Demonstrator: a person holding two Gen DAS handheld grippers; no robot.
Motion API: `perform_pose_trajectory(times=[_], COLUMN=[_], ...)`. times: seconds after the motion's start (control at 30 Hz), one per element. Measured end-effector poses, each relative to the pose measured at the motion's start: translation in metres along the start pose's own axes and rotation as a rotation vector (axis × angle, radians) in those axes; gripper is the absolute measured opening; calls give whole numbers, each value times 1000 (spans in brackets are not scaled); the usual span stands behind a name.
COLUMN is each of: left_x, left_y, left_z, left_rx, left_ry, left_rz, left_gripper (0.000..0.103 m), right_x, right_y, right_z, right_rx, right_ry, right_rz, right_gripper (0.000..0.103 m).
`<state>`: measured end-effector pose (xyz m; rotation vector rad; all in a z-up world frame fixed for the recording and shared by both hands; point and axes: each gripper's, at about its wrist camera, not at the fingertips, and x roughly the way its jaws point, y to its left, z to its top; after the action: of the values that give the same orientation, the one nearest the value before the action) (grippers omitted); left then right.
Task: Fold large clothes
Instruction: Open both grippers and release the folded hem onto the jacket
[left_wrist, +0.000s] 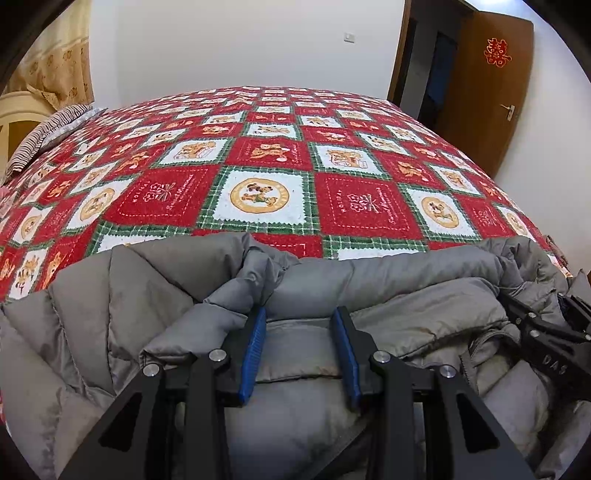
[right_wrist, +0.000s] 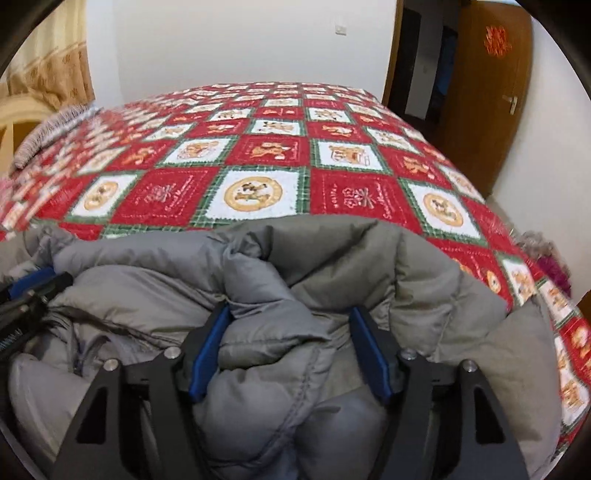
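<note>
A grey quilted puffer jacket (left_wrist: 369, 291) lies bunched along the near edge of a bed, filling the lower half of both wrist views. Its padded panels are creased and folded over each other, with stitched seams showing and slightly soiled patches on the lighter inner fabric.

In the left wrist view, the left gripper (left_wrist: 301, 314) sits at the lower centre, its blue-padded jaws closed on a thick fold of the jacket that bulges between them. In the right wrist view, the right gripper (right_wrist: 291, 314) stands with its jaws spread wide; a rumpled hump of jacket (right_wrist: 332, 266) lies between them, the pads loose beside it, so it is released. The right gripper (left_wrist: 546, 332) also shows at the right edge of the left view.

Beyond the jacket stretches a red, white and green checked bedspread (left_wrist: 266, 166) with bear motifs. A striped pillow (left_wrist: 48, 133) sits upper left, a brown door (left_wrist: 491, 92) upper right.
</note>
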<state>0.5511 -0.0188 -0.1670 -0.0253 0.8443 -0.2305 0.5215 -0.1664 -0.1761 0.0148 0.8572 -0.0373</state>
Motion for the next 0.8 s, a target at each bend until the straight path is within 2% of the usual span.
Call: perform_pose_trajectory(times=[0.07,0.1,0.17,0.23,0.3,0.33,0.37,0.43,0.57,0.7,0.8], left_x=[-9,-23,-67,-113,-167,-192,-211,-255,-311,-348,-364], left_y=[5,8,15,28,43,50,54,65,79,90,91], left_z=[2,3,2,-9,-30,-44,-55,-89,-149,-211,-250], left_rx=[-7,-11,-40,-52,-47,-44,-37,-8,26,5,-4], left_ry=[25,39,-18,-84,-140,-161,-174,-175,-137,-113,-86], left_rz=[-29,-55,-104,-142,-173,-171,-168,-172,-147,-162,-148], left_gripper=[39,39,39,43,65,72,73,73,73,73,73], right_x=[-16,-33,-94,-148,-207,-230,-253,-291,-351,-397,-414], right_y=[-11,-17,-34,-49,-68,-78,-89,-103,-122,-141,-148], right_z=[2,2,-6,-21,-46,-59,-73,-100,-162,-220,-247], right_rx=[39,60,86,62,42,42,45,61,116,165,172], right_ry=[2,-30,-161,-237,-307,-331,-350,-366,-341,-303,-250], right_rz=[31,43,93,113,125,134,142,142,130,146,168], right_gripper=[65,65,65,65,67,67,67,67,67,67,68])
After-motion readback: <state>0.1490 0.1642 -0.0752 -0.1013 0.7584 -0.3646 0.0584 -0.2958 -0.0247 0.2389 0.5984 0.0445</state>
